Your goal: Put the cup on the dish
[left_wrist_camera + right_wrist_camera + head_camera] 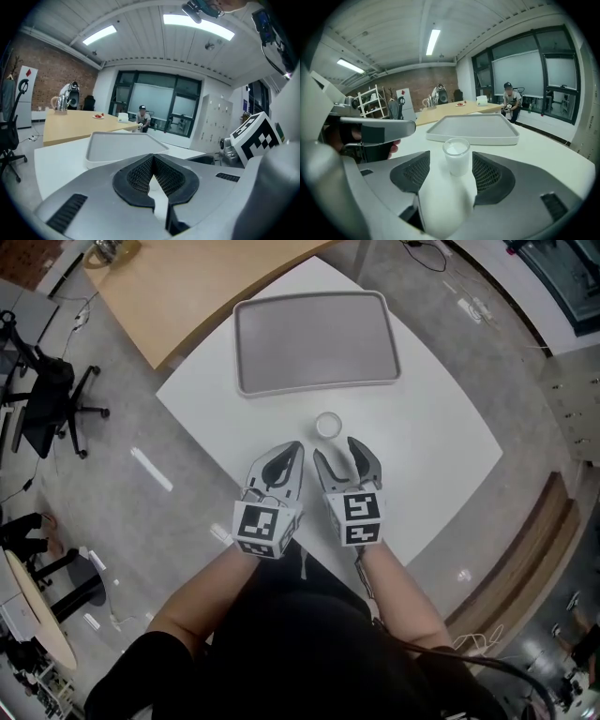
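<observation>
On the white bench (441, 456) the cup (328, 425) stands upright, just near of the grey dish (319, 384), untouched at the tips of the wide-spread right gripper (335, 448); the left gripper (296, 448) beside it is closed.

Head cam steep down over table (441, 456). Gripper cams low, fwd, close; all share tray (314, 338), prob. desk (197, 287).
</observation>
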`<action>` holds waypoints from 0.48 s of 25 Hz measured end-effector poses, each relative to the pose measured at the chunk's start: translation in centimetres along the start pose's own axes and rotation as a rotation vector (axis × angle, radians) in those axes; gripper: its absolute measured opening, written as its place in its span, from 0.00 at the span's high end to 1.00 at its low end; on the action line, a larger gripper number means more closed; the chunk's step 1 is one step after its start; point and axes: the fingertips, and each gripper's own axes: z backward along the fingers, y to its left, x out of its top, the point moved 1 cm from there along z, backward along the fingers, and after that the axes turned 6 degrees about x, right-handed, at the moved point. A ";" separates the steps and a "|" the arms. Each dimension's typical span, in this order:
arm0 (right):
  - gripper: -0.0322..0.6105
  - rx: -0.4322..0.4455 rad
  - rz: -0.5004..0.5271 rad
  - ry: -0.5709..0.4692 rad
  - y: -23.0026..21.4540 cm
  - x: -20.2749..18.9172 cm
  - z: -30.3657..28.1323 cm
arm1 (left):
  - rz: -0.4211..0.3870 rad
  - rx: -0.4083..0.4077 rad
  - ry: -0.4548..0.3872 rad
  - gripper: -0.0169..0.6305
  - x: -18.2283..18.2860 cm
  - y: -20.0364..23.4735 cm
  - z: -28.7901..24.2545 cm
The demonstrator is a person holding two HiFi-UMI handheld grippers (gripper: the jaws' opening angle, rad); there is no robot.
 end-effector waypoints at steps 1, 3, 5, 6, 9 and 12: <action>0.58 -0.005 -0.002 0.011 -0.3 -0.2 -0.9 | 0.000 -0.003 0.009 0.96 -0.3 0.5 -0.6; 0.56 -0.018 -0.010 0.022 -1.0 -0.5 -2.5 | 0.001 -0.007 0.021 0.96 -0.8 1.3 -1.5; 0.56 -0.028 -0.020 0.031 -1.4 -0.5 -3.7 | 0.004 -0.008 0.033 0.96 -1.1 2.1 -2.2; 0.55 -0.030 -0.022 0.035 -1.6 -0.6 -4.3 | 0.007 -0.008 0.039 0.96 -1.3 2.5 -2.6; 0.55 -0.029 -0.018 0.043 -1.9 -0.5 -6.0 | 0.017 -0.007 0.052 0.96 -1.7 3.6 -3.3; 0.55 -0.031 -0.003 0.051 -1.9 -0.2 -7.3 | 0.025 -0.004 0.061 0.96 -1.9 4.4 -3.7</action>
